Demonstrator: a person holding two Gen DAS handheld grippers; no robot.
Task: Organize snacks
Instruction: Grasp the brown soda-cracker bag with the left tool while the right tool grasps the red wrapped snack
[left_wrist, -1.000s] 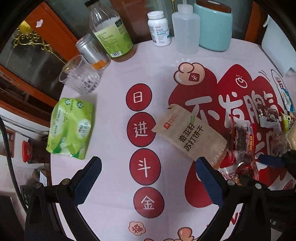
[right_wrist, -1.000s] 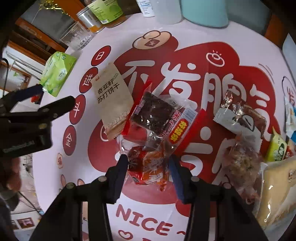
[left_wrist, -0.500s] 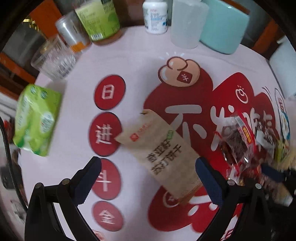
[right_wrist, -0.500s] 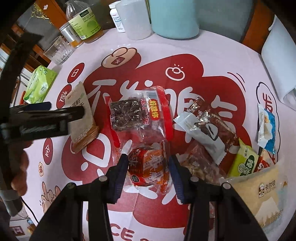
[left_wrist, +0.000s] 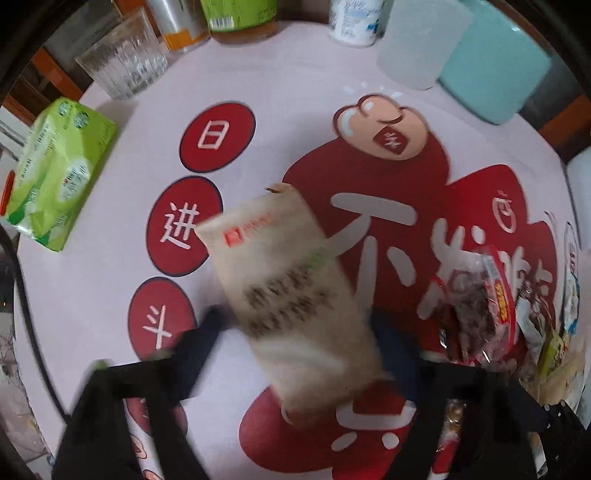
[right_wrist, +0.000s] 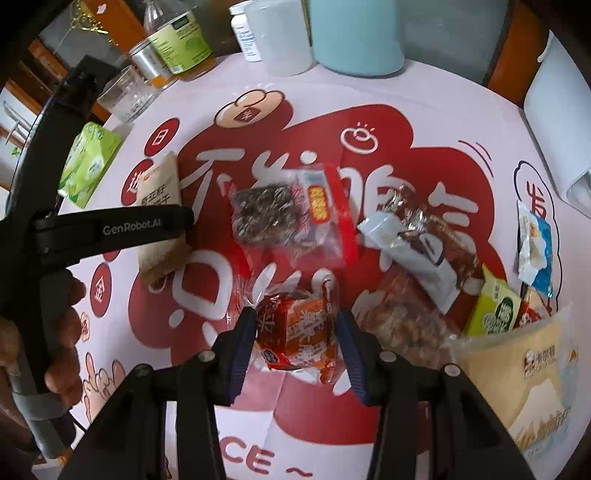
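Observation:
A brown cracker packet (left_wrist: 291, 295) lies on the printed tablecloth (left_wrist: 288, 110), blurred, between the fingers of my left gripper (left_wrist: 295, 347). The jaws are closing. The left finger (left_wrist: 203, 343) still stands a little off the packet's edge. From the right wrist, one black finger (right_wrist: 147, 225) of that gripper crosses the same packet (right_wrist: 159, 206). My right gripper (right_wrist: 295, 343) is shut on a red-orange wrapped snack (right_wrist: 295, 328), pads pressing both sides. A hand (right_wrist: 62, 332) holds the left tool's handle.
Loose snacks lie right of centre: a red seed bag (right_wrist: 284, 218), a brown-and-white wrapper (right_wrist: 417, 236), a nut pack (right_wrist: 399, 317), a green sachet (right_wrist: 495, 310), a large beige bag (right_wrist: 524, 369). A green tissue pack (left_wrist: 59, 177), a glass (left_wrist: 125, 62), bottles and a teal canister (left_wrist: 495, 62) line the far edge.
My left gripper has dropped over the cracker packet, rolled, and its jaws have narrowed around it. The right gripper has kept hold of the red-orange snack and shifted slightly.

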